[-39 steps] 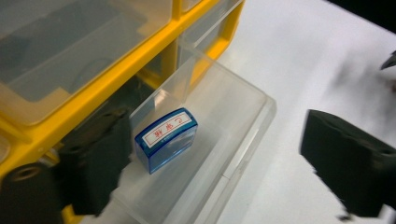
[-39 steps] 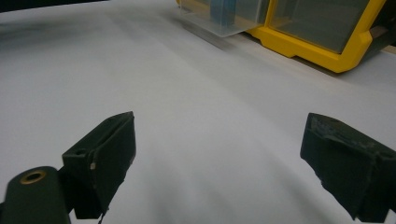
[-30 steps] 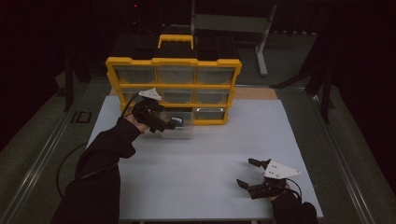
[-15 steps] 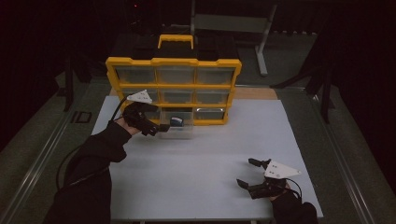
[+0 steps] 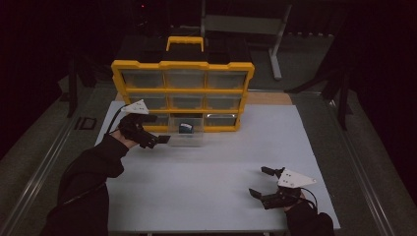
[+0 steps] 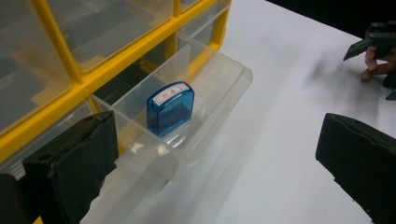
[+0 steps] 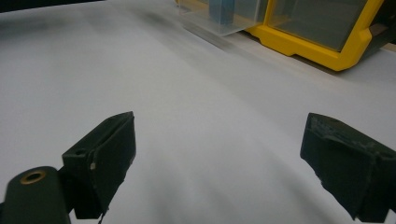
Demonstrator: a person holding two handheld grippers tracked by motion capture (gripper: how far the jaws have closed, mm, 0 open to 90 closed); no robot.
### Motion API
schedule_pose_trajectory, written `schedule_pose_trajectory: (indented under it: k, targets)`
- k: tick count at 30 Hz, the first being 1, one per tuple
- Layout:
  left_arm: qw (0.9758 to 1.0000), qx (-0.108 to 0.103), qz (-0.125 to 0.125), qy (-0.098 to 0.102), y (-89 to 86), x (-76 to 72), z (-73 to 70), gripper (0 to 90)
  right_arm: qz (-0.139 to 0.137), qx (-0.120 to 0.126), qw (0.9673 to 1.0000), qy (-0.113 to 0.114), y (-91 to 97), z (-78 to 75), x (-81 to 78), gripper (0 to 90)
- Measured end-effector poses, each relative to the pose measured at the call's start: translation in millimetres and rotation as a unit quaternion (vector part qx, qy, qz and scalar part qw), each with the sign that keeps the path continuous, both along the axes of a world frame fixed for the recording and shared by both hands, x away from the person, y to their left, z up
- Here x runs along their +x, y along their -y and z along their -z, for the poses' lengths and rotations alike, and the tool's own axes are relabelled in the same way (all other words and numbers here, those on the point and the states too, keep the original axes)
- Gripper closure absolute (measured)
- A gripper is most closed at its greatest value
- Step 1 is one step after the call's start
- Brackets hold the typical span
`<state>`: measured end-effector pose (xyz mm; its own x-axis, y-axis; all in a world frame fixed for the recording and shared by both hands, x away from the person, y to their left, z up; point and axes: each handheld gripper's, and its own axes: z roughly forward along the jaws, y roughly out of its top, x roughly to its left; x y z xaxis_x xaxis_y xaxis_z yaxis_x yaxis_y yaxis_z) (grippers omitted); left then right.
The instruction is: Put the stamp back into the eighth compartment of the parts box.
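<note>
At the left of the table, the left gripper [image 5: 160, 141] hovers just beside the clear drawer [image 6: 196, 107] that is pulled out from the bottom row of the yellow organiser [image 5: 183, 93]. Its jaws stand wide apart and hold nothing. The drawer's near left corner lies just inside the left jaw, while the right jaw hangs well clear over the bare white table [image 6: 280, 154]. Ahead of the jaws and a little toward the left one, the blue stamp [image 6: 170, 108] stands upright inside the drawer, red-lettered label up, near the drawer's middle.

Further right, the right gripper [image 5: 265, 184] rests low on the table, well apart from the organiser, jaws spread and empty; between them is only bare tabletop, with the drawer and stamp far ahead.

The step in hand looks like the approach to the stamp. The next move likely calls for the left gripper to advance over the drawer's rim, centre the stamp between the jaws, and close on its two broad sides without nudging the drawer walls.
</note>
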<state>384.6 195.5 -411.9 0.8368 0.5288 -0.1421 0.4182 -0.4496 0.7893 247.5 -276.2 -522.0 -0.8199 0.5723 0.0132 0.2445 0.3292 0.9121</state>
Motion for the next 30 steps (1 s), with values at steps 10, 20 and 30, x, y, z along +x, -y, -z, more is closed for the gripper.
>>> schedule_pose_trajectory:
  k: [10, 20, 30]
  targets:
    - [0.9998, -0.011, -0.018, 0.000, -19.0, -16.7, 9.9, 0.2, 0.000, 0.002, 1.0000, -0.001, -0.2, 0.1, 0.7, 10.5]
    - [0.9996, -0.019, -0.022, 0.004, -28.6, -32.6, 18.8, 0.2, -0.001, 0.000, 1.0000, 0.001, -0.6, 0.0, 0.8, 10.5]
    - [0.9995, -0.020, -0.023, 0.010, -29.6, -50.3, 29.5, 0.2, -0.001, -0.001, 1.0000, 0.001, -1.2, -0.3, 0.9, 10.5]
